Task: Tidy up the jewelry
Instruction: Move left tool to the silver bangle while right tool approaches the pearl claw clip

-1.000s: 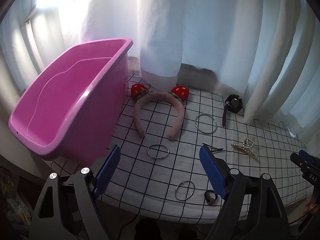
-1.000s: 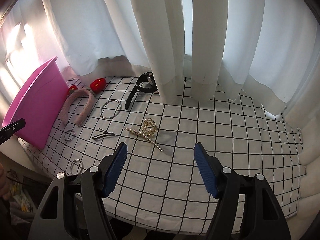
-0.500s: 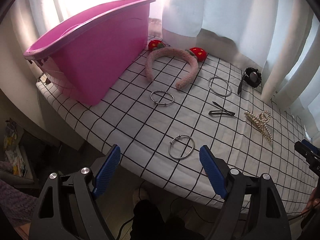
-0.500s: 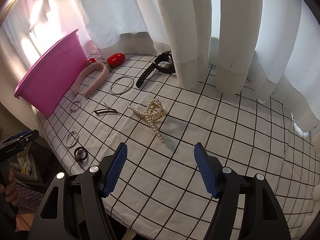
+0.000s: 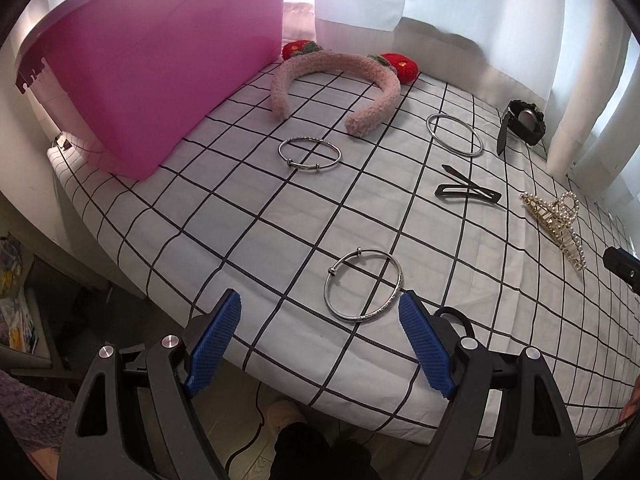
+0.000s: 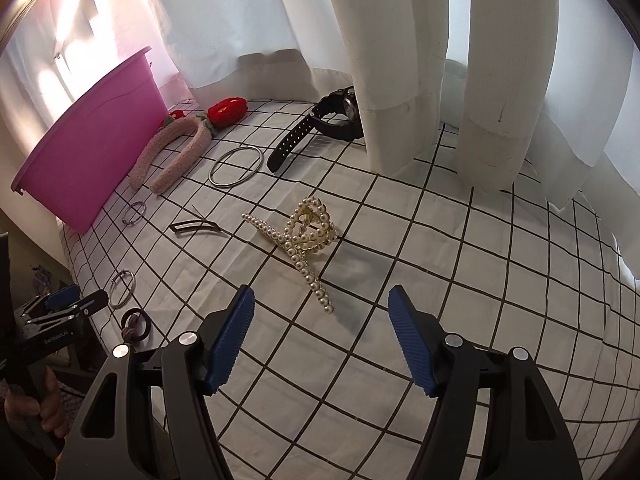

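Left hand-held gripper (image 5: 319, 308) open, empty, thin silver bangle (image 5: 363, 287) flat on table (image 5: 224, 216) just ahead. Right hand-held gripper (image 6: 321, 302) open, empty, near gold pearl-studded hair claw (image 6: 304, 236). Pink bin (image 5: 152, 72) far left.

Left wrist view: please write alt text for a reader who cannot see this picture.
The open left claw hovers just before a silver bangle near the front edge of a grid-patterned cloth. Farther back lie another bangle, a pink headband, a black hair clip and a pearl claw clip, beside a pink bin.
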{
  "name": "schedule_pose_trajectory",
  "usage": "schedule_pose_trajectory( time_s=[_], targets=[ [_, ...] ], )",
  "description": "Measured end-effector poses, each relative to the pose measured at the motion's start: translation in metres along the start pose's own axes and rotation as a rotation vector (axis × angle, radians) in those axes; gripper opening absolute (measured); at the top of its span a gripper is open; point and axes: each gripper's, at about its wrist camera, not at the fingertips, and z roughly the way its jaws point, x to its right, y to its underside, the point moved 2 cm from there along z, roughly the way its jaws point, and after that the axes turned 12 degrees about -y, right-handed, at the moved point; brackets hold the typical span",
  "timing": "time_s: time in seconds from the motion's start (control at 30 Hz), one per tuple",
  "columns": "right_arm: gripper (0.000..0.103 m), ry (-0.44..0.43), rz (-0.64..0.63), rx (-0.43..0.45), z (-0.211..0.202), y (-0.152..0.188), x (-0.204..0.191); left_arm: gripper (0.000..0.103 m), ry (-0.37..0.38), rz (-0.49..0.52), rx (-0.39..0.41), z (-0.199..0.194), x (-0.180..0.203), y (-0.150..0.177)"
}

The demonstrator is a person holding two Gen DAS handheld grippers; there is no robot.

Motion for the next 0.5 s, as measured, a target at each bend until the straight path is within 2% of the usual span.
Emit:
schedule_pose_trajectory(
  time_s=[0.13,0.37,0.5],
  targets=[
    [0.067,-0.01,-0.024,0.027,0.006,-0.003,0.0,0.08,0.014,0.007,0.01,0.011,0.003,0.002],
    [0.067,-0.013,-0.046,0.025,0.022,-0.004,0.003,0.08,0.011,0.036,0.03,0.018,0.015,0.008],
    [0.067,-0.011,-0.045,0.017,0.026,-0.002,0.004,0.084,0.012,0.036,0.038,0.019,0.019,0.006]
  ],
)
